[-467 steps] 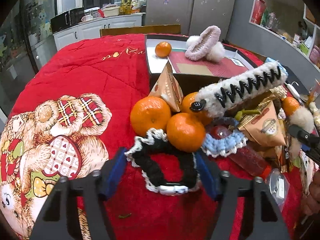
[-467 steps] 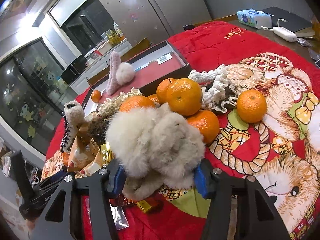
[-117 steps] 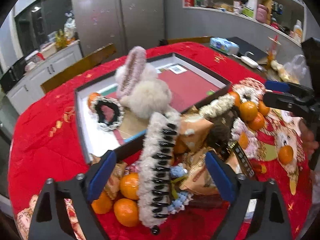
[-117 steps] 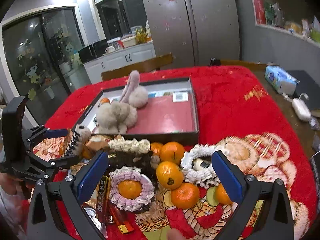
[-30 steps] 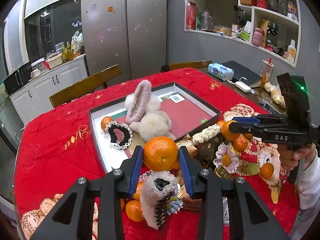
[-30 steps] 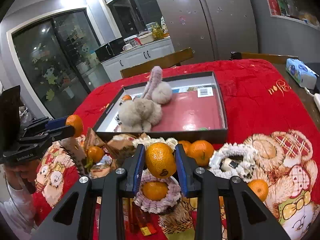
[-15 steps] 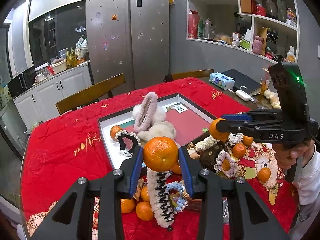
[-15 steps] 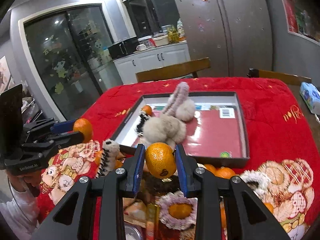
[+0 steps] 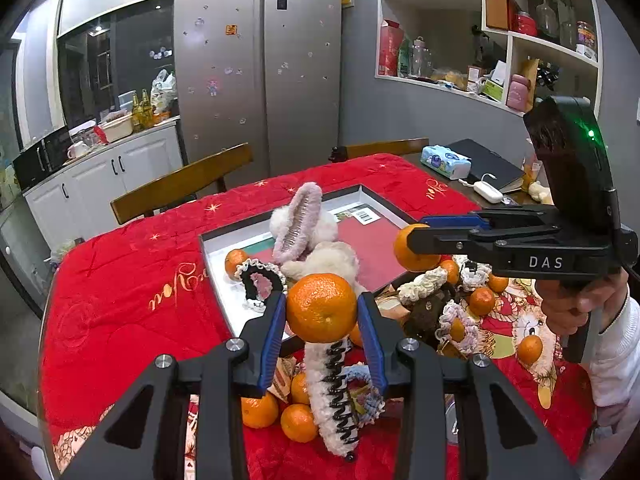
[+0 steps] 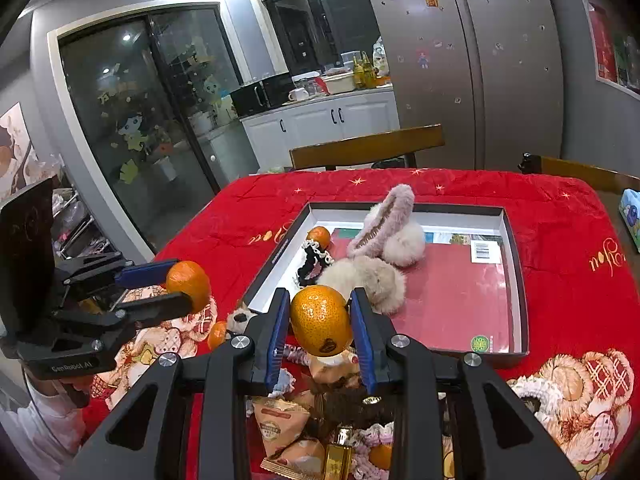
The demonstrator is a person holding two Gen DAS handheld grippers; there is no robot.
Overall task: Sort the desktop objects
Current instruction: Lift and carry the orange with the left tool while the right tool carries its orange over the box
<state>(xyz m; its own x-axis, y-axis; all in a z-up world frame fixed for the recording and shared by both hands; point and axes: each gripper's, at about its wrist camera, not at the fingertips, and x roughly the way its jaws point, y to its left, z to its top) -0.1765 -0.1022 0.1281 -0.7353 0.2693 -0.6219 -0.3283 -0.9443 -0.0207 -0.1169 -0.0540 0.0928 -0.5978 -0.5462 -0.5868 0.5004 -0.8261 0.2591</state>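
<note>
My left gripper [image 9: 322,312] is shut on an orange [image 9: 322,307] and holds it high above the pile. My right gripper [image 10: 320,320] is shut on another orange [image 10: 321,320], also raised. Each gripper shows in the other view: the left gripper [image 10: 188,286] with its orange [image 10: 189,280], the right gripper [image 9: 416,240] with its orange [image 9: 412,254]. The shallow open box [image 10: 516,280] lies beyond on the red cloth. It holds a small orange [image 10: 319,237], a black scrunchie [image 10: 312,260], fluffy pompoms [image 10: 368,276] and a pink fuzzy clip [image 10: 384,216].
A pile of loose oranges [image 9: 298,422], scrunchies [image 9: 454,320], a fuzzy claw clip [image 9: 334,392] and snack packets [image 10: 280,420] lies on the red cloth below the grippers. Wooden chairs [image 10: 368,148] stand at the far table edge. A tissue pack [image 9: 446,161] lies far right.
Both grippers have risen further with their oranges and tilted toward the box, which now sits lower and nearer in both views. Grips are unchanged.
</note>
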